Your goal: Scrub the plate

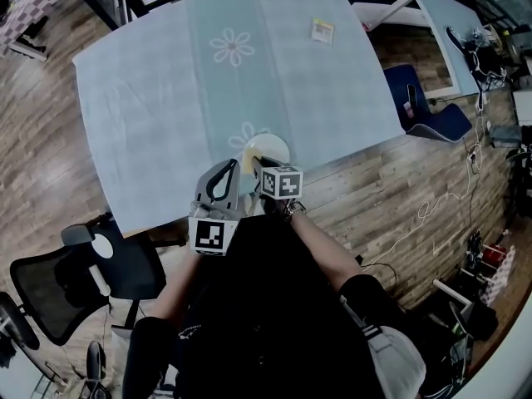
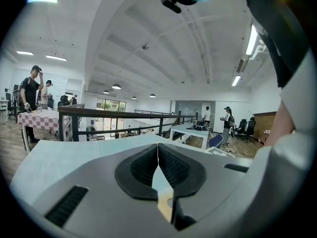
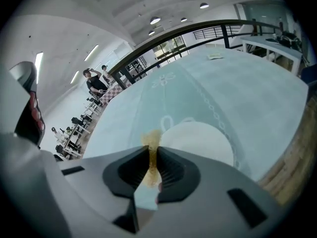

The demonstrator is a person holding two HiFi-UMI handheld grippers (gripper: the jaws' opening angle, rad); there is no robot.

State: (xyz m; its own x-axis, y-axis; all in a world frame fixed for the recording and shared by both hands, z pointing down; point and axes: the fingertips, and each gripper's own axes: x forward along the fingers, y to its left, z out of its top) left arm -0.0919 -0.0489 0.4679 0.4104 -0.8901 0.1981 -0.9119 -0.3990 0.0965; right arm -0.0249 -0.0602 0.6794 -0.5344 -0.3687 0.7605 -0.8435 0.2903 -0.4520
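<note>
The head view looks steeply down on the table (image 1: pixel 166 98); both gripper views skim low across it.

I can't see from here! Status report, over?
Left gripper shut. Right gripper shut on scrubber, at plate rim. Nothing in the way.

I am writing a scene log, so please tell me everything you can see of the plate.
The plate is round, plain cream-white and appears empty. It lies flat on the pale blue tablecloth, close to the cloth's near edge. The yellow-brown scrubbing pad held in the right tongs is at its rim; whether they touch is unclear.
</note>
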